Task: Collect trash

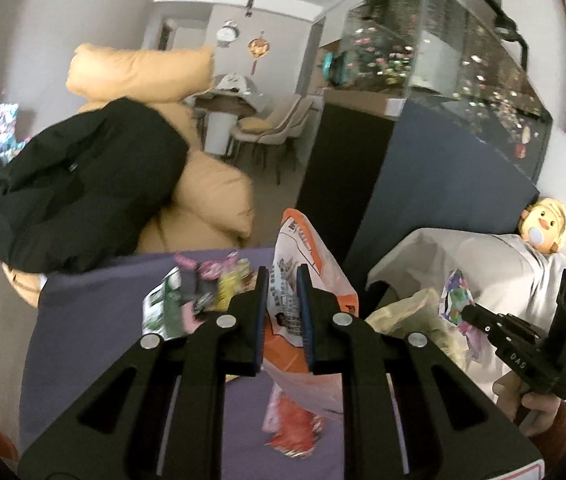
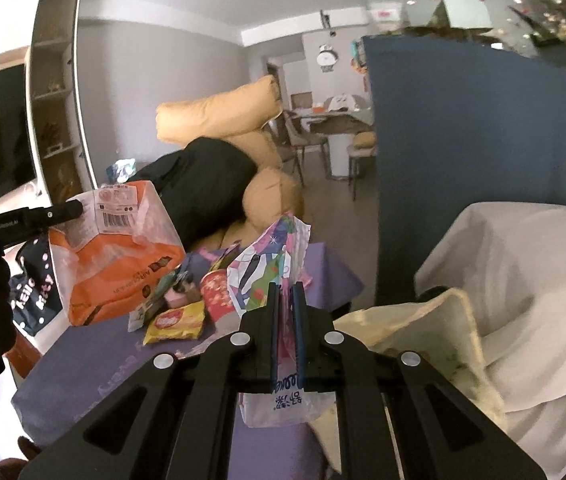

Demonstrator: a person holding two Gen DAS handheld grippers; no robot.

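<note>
My left gripper [image 1: 282, 276] is shut on an orange and white snack bag [image 1: 303, 264], lifted above the purple table [image 1: 95, 320]; the same orange bag [image 2: 115, 248] hangs at the left in the right wrist view, held by the left gripper [image 2: 77, 209]. My right gripper [image 2: 287, 292] is shut on a colourful patterned wrapper [image 2: 267, 264] held over the table's right end, and that right gripper [image 1: 467, 312] shows with the wrapper [image 1: 457, 300] at the right. Several small wrappers [image 2: 175, 320] lie on the purple table [image 2: 103, 368], among them a yellow packet and a red cup.
A bin lined with a pale bag [image 2: 415, 328] stands right of the table beside white-draped furniture [image 2: 523, 280]. A tan sofa [image 1: 211, 196] with a black coat [image 1: 83, 184] lies beyond. A blue cabinet with an aquarium [image 1: 443, 152] rises at the back right. A dark Hello Kitty bag [image 2: 35, 296] hangs left.
</note>
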